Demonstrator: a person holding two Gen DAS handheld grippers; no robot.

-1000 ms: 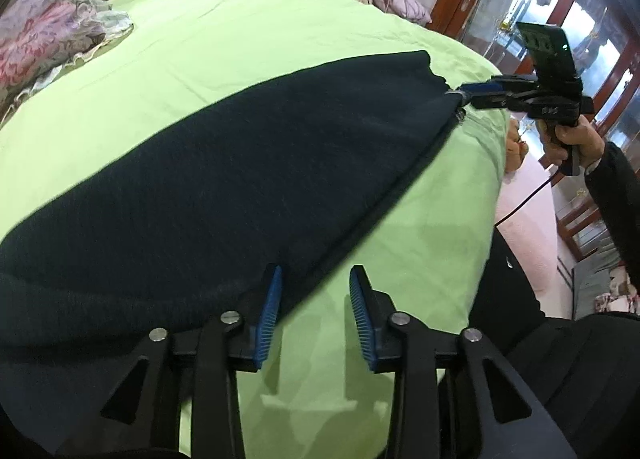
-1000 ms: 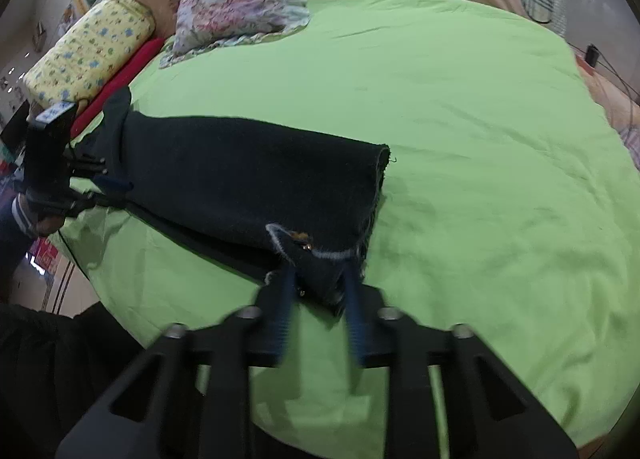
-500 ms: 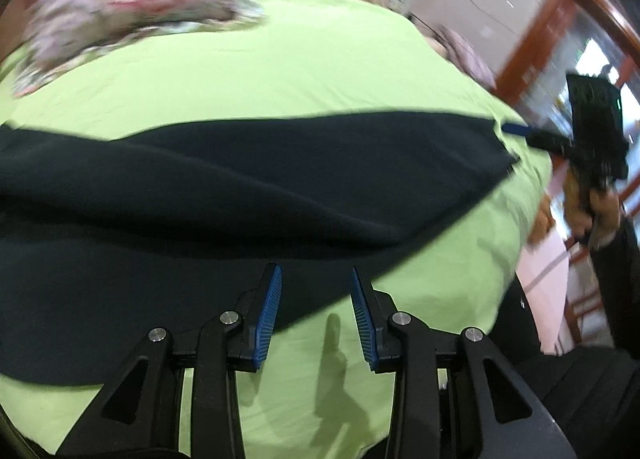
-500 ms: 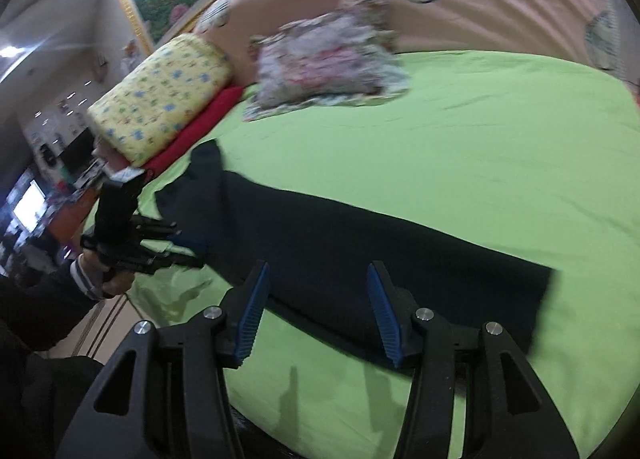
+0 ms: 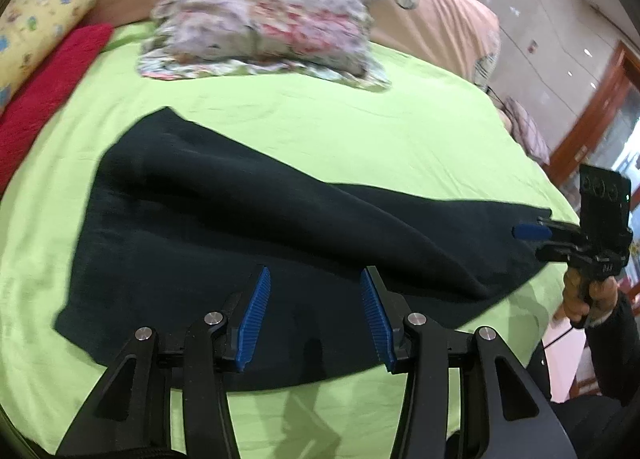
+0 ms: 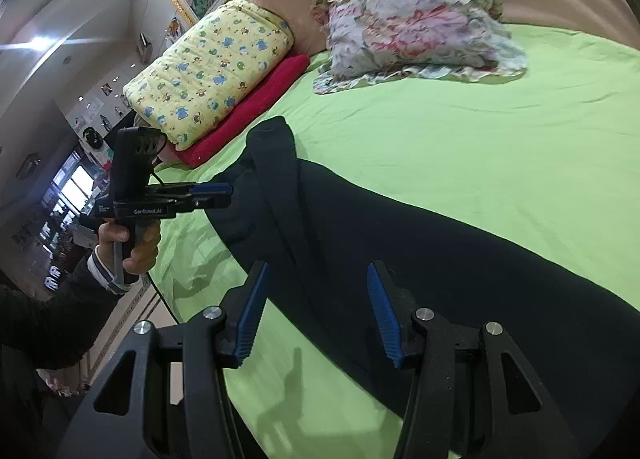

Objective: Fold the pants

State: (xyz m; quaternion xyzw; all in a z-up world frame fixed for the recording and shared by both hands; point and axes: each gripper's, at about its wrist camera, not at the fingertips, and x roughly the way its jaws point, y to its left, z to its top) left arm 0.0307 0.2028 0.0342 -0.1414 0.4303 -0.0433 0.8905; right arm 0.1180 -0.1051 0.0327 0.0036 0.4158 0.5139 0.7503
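The pants (image 5: 248,227) lie lengthwise left to right on the bed (image 5: 360,131) — left tongs (image 5: 314,315) over the wider end, right tongs (image 6: 316,311) over the narrow, both wide, holding nothing.

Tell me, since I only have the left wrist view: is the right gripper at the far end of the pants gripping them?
Observer: No. The right wrist view shows the right gripper open, its jaws spread above the pants with nothing pinched.
Operator: And is my left gripper down on the fabric?
Observer: It looks raised. From the side, the left gripper hangs by the pants' end near the red cushion, and its shadow falls on the green sheet below.
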